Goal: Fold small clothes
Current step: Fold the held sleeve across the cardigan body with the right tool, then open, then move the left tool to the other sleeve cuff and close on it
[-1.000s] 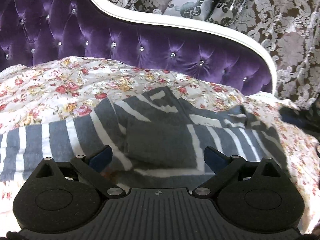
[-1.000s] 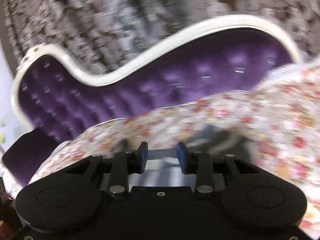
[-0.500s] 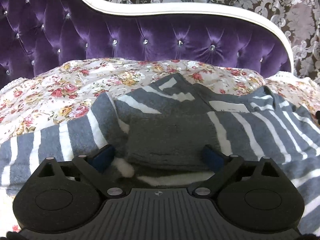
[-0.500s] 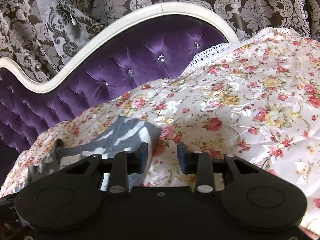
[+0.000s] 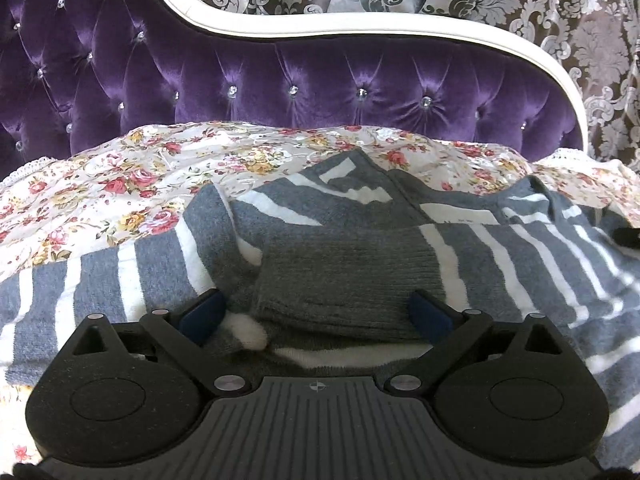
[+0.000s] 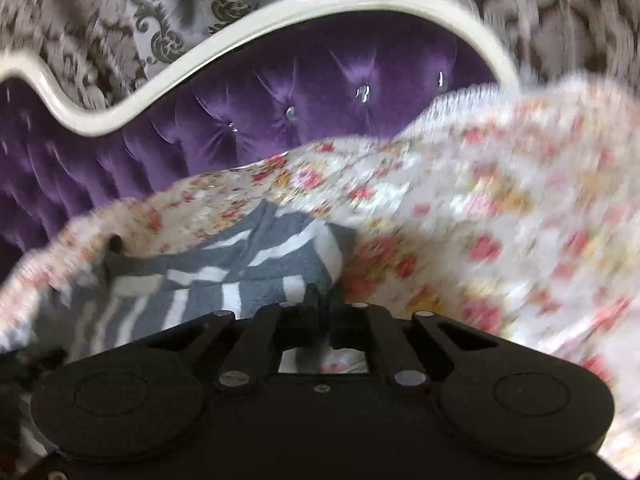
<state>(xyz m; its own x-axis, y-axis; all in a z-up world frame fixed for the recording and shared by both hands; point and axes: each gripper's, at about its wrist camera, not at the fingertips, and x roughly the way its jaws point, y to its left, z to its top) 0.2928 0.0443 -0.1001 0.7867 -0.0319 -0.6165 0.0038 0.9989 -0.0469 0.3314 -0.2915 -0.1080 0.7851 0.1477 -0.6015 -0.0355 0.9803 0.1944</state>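
A small grey-and-white striped sweater [image 5: 360,232] lies spread on a floral bedsheet [image 5: 120,184]. My left gripper [image 5: 320,316] is open, its blue fingertips [image 5: 200,314] on either side of the sweater's plain grey ribbed hem [image 5: 344,280], low over the cloth. In the blurred right wrist view the sweater [image 6: 224,276] lies at the left. My right gripper [image 6: 324,304] is shut at the sweater's right edge; the blur hides whether cloth is pinched.
A purple tufted headboard [image 5: 320,92] with a white curved frame [image 5: 360,28] stands behind the bed. Patterned damask curtains [image 5: 580,32] hang beyond it. The floral sheet [image 6: 500,220] extends to the right in the right wrist view.
My right gripper has closed from part open and moved left onto the sweater's right edge. My left gripper has crept a little closer over the grey hem, still open.
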